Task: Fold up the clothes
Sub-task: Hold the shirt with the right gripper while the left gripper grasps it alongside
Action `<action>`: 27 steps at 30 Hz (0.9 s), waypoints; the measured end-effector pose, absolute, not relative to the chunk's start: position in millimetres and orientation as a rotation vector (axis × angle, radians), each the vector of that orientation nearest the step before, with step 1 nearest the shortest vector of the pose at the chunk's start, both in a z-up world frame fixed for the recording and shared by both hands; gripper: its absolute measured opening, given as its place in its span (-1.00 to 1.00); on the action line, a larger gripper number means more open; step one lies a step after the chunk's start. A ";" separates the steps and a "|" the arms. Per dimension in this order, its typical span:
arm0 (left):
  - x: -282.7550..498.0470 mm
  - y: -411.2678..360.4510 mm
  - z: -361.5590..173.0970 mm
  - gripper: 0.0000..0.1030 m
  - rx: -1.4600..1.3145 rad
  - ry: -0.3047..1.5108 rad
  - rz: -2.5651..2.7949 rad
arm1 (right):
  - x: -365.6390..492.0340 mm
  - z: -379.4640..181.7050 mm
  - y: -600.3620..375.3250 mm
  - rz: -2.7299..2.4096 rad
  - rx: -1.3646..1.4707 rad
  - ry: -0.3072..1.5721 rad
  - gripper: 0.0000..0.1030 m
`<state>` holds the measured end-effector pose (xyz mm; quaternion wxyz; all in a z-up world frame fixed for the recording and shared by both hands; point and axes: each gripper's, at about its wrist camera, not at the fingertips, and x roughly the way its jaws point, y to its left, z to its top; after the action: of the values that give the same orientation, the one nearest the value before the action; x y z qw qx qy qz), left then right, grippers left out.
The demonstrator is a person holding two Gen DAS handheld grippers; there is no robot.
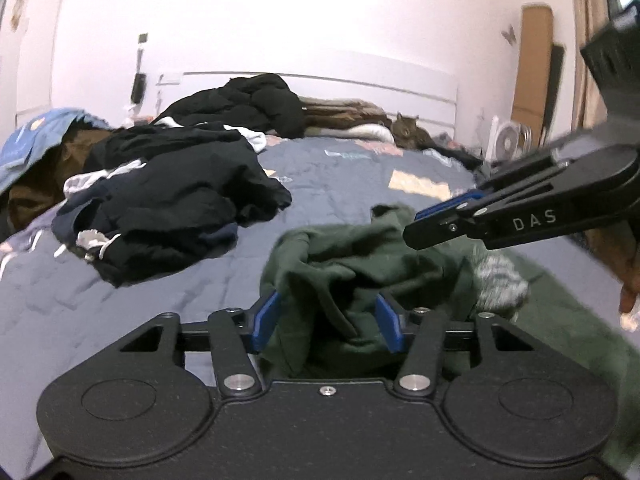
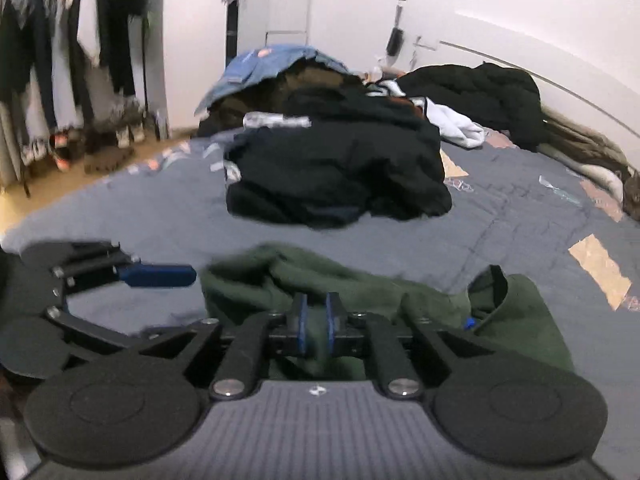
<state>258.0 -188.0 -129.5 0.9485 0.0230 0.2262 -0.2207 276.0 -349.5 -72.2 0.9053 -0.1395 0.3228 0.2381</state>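
- The green sweatshirt lies bunched on the grey-blue bedspread, directly ahead of both grippers.
- Left gripper: jaws parted, cloth bulging between them, not visibly pinched.
- Right gripper: jaws nearly closed on a fold of the sweatshirt.
- It looks soft, limp and light, and should drape and sag; hems or shoulder seams would give better holds.
- Bare bedspread lies ahead; the pile of dark clothes sits beyond, well apart.

one green garment, one cat, two grippers
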 end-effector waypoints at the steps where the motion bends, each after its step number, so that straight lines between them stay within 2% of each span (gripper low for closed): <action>1: 261.0 -189.8 -130.9 -0.15 0.060 0.461 -0.452 | 274.7 -76.1 -349.0 0.495 -0.308 0.666 -0.63; 2: 264.1 -191.5 -132.2 -0.22 0.073 0.461 -0.455 | 273.2 -79.7 -347.8 0.502 -0.329 0.665 -0.56; 4: 270.1 -191.5 -134.9 -0.45 0.072 0.472 -0.458 | 269.0 -85.4 -344.1 0.523 -0.373 0.661 -0.28; 7: 278.8 -178.4 -138.0 -0.72 -0.022 0.522 -0.455 | 261.4 -89.2 -338.9 0.517 -0.436 0.635 -0.16; 10: 288.7 -161.8 -137.9 -0.80 -0.157 0.580 -0.471 | 260.1 -95.6 -331.9 0.524 -0.472 0.636 -0.01; 15: 295.9 -146.9 -136.3 -0.84 -0.264 0.628 -0.487 | 267.8 -107.9 -321.4 0.475 -0.501 0.613 0.01; 17: 298.1 -143.3 -136.2 -0.86 -0.283 0.635 -0.487 | 273.5 -109.7 -324.5 0.455 -0.451 0.616 -0.01; 18: 299.3 -141.0 -135.7 -0.87 -0.297 0.638 -0.488 | 275.9 -110.1 -326.6 0.449 -0.424 0.619 -0.12; 21: 301.8 -132.2 -132.9 -0.89 -0.345 0.652 -0.493 | 279.2 -108.0 -334.6 0.427 -0.340 0.625 -0.79; 27: 308.2 -106.0 -123.5 -0.90 -0.434 0.649 -0.481 | 268.5 -88.6 -369.8 0.396 -0.047 0.566 -0.89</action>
<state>308.2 -106.0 -123.5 0.8968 -0.2095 0.3131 -0.2319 268.5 -369.8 -88.6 0.9406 -0.0228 0.2774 0.1942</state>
